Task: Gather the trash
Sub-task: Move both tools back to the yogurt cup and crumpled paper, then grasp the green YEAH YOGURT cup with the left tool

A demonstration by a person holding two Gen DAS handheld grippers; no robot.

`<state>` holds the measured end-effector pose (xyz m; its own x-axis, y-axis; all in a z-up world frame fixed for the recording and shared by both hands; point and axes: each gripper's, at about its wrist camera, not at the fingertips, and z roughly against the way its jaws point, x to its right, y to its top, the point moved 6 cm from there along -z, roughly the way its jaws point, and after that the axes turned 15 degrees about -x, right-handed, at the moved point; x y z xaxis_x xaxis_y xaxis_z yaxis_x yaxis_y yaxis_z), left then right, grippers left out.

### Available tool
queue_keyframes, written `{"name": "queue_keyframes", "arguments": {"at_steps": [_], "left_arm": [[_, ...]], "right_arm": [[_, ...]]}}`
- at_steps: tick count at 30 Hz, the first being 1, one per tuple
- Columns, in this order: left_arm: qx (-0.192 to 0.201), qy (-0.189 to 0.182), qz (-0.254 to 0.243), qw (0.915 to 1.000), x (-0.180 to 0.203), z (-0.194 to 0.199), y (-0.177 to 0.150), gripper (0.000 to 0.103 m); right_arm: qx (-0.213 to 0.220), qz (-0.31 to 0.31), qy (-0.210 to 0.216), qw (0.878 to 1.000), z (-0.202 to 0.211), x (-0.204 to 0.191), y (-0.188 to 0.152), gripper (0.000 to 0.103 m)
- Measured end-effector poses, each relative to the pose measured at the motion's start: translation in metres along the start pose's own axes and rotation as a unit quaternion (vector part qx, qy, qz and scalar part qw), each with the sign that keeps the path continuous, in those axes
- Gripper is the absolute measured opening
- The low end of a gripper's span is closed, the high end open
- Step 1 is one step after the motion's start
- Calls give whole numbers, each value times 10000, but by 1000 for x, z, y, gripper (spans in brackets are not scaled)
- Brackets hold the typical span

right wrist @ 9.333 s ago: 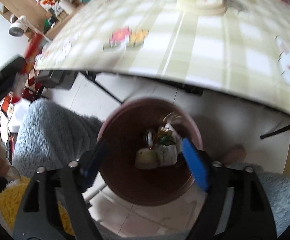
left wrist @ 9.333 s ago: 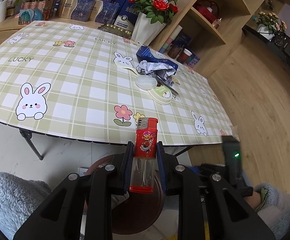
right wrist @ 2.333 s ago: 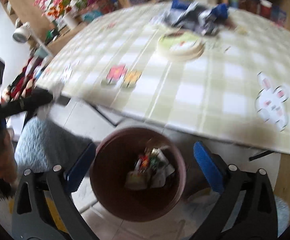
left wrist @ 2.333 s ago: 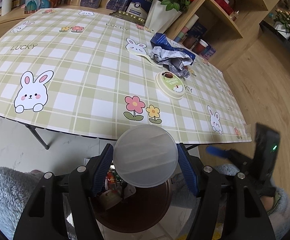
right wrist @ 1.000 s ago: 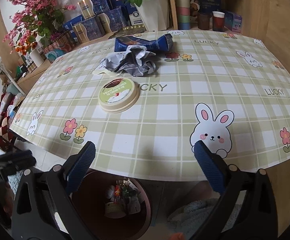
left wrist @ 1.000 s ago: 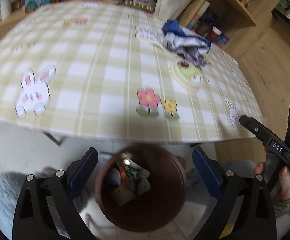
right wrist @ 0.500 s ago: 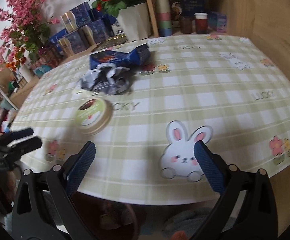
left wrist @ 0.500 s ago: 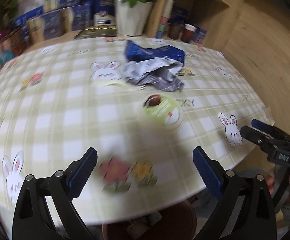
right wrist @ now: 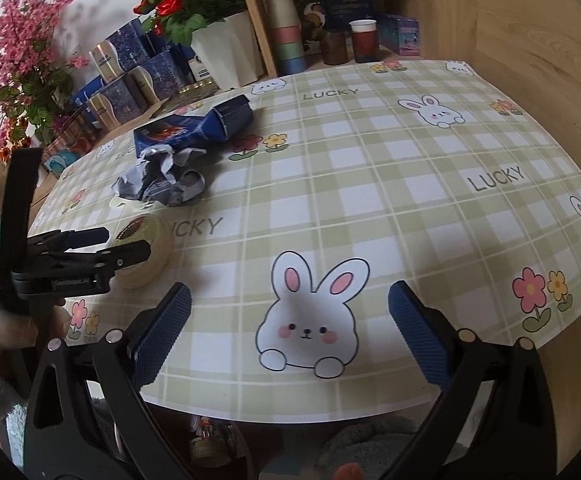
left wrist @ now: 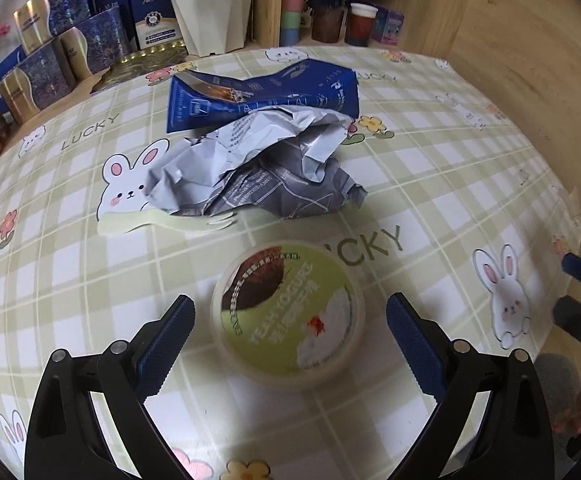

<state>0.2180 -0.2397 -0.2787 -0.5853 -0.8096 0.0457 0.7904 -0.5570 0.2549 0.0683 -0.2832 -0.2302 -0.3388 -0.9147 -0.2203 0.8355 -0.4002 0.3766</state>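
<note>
A round green-lidded yogurt cup (left wrist: 288, 309) stands on the checked tablecloth (left wrist: 430, 168), between the wide-open fingers of my left gripper (left wrist: 288, 340), not touched. Behind it lie a pale plastic fork (left wrist: 170, 224), a crumpled grey wrapper (left wrist: 258, 168) and a flattened blue carton (left wrist: 266, 94). In the right wrist view my left gripper (right wrist: 106, 246) reaches around the cup (right wrist: 148, 250); the wrapper (right wrist: 162, 180) and carton (right wrist: 194, 128) lie beyond. My right gripper (right wrist: 288, 336) is open and empty above the table's front edge, over a printed rabbit.
A white flower pot (right wrist: 226, 52), blue and gold boxes (right wrist: 130, 68) and stacked paper cups (right wrist: 286, 32) line the table's far side. A wooden shelf wall (right wrist: 510, 20) stands at the right. The trash bin's contents (right wrist: 206, 444) show below the table edge.
My left gripper has dropped a translucent lid into the bin, opened wide, and swung up and forward over the table to the yogurt cup. My right gripper rose from the bin to the table edge.
</note>
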Motion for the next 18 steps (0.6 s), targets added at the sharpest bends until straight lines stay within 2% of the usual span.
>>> {"name": "queue_keyframes", "arguments": {"at_steps": [5, 7, 9, 13, 18], "left_arm": [[-50, 70, 89, 9999, -3, -11, 5, 94], [-80, 99, 145, 9998, -5, -13, 5, 91], [-127, 92, 162, 9997, -6, -15, 3, 84], [-109, 60, 96, 9999, -7, -12, -2, 83], [-36, -313, 324, 9990, -17, 1, -21, 83]], "right_arm": [[22, -62, -38, 10000, 0, 6, 2, 97], [23, -41, -24, 10000, 0, 5, 3, 97], [17, 7, -54, 10000, 0, 4, 4, 97], [-15, 99, -66, 9999, -3, 2, 5, 97], [34, 324, -55, 9995, -2, -8, 12, 97]]}}
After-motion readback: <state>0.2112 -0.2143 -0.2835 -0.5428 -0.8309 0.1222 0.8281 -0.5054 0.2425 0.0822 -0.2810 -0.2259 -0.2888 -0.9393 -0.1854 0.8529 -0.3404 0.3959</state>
